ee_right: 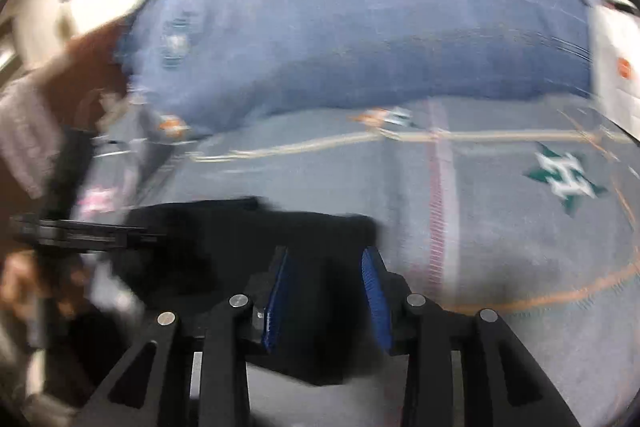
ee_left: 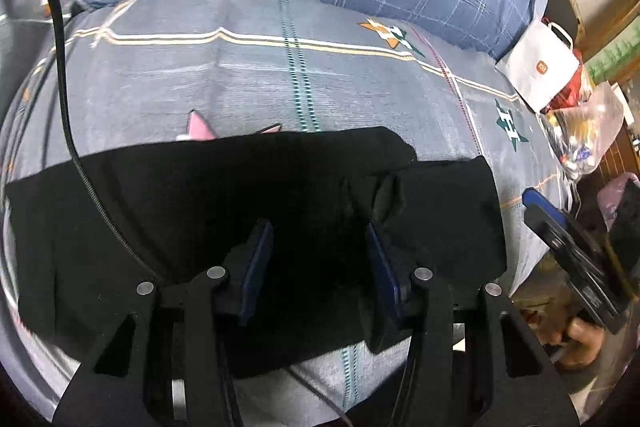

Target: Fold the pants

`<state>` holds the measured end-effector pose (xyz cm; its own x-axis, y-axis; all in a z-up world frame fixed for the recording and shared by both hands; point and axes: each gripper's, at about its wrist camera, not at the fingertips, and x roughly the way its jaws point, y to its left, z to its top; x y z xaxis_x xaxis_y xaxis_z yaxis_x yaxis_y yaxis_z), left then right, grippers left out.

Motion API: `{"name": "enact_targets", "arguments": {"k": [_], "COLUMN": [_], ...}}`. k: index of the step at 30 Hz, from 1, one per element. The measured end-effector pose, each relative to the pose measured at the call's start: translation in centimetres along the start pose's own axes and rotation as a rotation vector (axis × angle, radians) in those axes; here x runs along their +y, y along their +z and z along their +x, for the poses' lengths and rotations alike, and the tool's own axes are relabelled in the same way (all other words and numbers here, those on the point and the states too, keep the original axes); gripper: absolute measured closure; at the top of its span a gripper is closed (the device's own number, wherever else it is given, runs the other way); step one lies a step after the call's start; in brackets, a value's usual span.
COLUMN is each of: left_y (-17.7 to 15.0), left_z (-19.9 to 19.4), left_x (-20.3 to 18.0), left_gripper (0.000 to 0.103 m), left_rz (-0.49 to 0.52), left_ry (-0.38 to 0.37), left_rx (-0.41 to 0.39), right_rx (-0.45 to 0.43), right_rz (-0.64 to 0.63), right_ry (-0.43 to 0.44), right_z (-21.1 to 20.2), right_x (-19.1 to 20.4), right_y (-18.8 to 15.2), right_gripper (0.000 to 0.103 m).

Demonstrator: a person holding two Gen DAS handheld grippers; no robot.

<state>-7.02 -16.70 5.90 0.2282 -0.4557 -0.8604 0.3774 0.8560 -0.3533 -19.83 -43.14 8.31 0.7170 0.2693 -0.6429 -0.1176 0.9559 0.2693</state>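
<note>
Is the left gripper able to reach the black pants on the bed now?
Probably yes. The left gripper hangs right over the black pants, jaws apart with dark cloth between them, and nothing blocks it. Whether the pads press the cloth, I cannot tell.

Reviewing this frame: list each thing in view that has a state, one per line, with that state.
Black pants: lying flat on the bed, partly folded, one end bunched.
Left gripper: open, jaws apart over the pants.
Right gripper: jaws apart over the pants' edge; grip unclear, view blurred.
White paper bag: upright at the bed's edge.
</note>
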Motion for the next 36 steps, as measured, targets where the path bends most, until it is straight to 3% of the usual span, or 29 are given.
{"name": "enact_targets", "arguments": {"k": [2,6,11,14,16,21,25,33,36], "left_y": [-0.8,-1.6,-2.6,-2.7,-2.8,-3.3,-3.5,-4.1,-4.3], "left_z": [-0.9,-1.8,-3.1,-3.2,-3.1,-3.6,-3.4,-5.3,-5.6], "left_x": [-0.1,0.2,1.8,2.6,2.9,3.5,4.0,5.0,5.0], "left_gripper": [0.054,0.054,0.054,0.054,0.054,0.054,0.054,0.054,0.054], "left_rz": [0.01,0.005,-0.012,-0.032,-0.046,-0.058,-0.091,-0.087,-0.077], "left_ry": [0.01,0.053,0.093,0.067,0.046,0.02,-0.011,0.032,0.063], "left_rx": [-0.019,-0.062,-0.088,-0.083,-0.077,-0.104,-0.087,-0.147,-0.162], "right_rx": [0.031,0.114,0.197,0.27,0.274,0.244,0.338,0.185,0.194], "right_rz": [-0.101,-0.272,-0.283,-0.273,-0.279,-0.312,-0.348,-0.214,-0.168], "right_ry": [0.091,0.155,0.204,0.124,0.106,0.178,0.119,0.128,0.051], "right_z": [0.5,3.3,6.5,8.8,9.4,7.2,10.2,5.4,6.8], "right_x": [2.7,7.0,9.1,9.3,9.2,10.4,11.6,9.8,8.7], "right_y": [0.5,0.9,0.2,-0.5,-0.9,-0.9,-2.0,-0.1,-0.2], "right_gripper": [0.068,0.069,0.069,0.069,0.095,0.097,0.097,0.096,0.096]}}
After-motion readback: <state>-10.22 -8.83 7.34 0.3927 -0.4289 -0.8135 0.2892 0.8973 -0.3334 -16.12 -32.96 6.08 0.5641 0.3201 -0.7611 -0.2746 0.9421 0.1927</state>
